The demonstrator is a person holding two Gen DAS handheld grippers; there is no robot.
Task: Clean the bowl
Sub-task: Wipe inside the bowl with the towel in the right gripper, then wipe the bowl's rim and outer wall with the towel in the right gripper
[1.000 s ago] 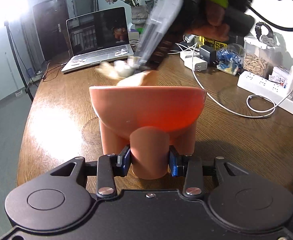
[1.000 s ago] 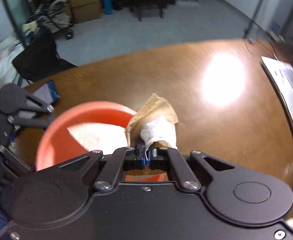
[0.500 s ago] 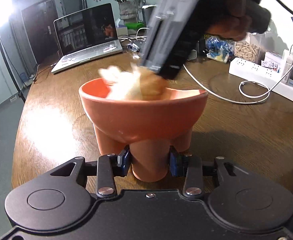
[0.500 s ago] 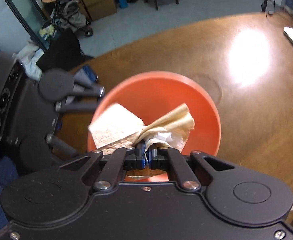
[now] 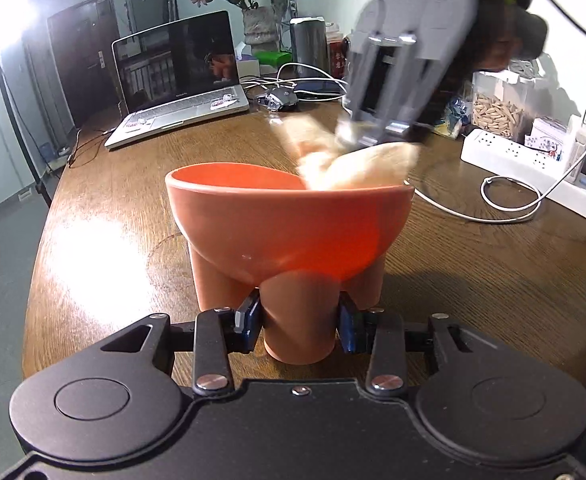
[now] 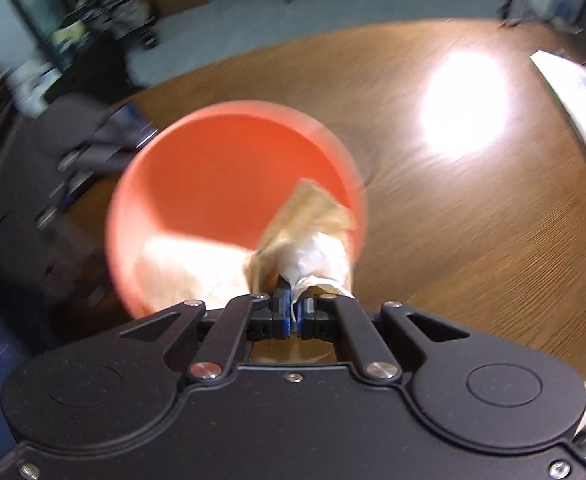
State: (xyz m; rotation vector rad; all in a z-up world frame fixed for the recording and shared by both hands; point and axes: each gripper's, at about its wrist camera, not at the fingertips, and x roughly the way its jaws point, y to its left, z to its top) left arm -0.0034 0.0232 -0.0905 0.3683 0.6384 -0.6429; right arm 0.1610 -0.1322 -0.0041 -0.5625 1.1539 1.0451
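An orange bowl (image 5: 289, 224) with stubby legs stands on the wooden table (image 5: 105, 240). My left gripper (image 5: 299, 326) is shut on its front leg. My right gripper (image 6: 295, 314) is shut on a crumpled beige and white paper wipe (image 6: 313, 240), which hangs over the bowl (image 6: 229, 200) at its near right rim and reaches inside. From the left wrist view the right gripper (image 5: 373, 136) comes down from above, blurred, with the wipe (image 5: 357, 164) at the bowl's far right rim. A hand (image 5: 493, 36) holds it.
An open laptop (image 5: 181, 80) sits at the far left of the table. A vase of flowers (image 5: 253, 20), a mouse (image 5: 279, 100), cables, a white power strip (image 5: 533, 168) and a jar (image 5: 497, 104) crowd the far right. A bright light glare lies on the table's left.
The right gripper has swept the wipe from the bowl's middle to its right rim and risen a little. The left gripper keeps its hold on the bowl's leg.
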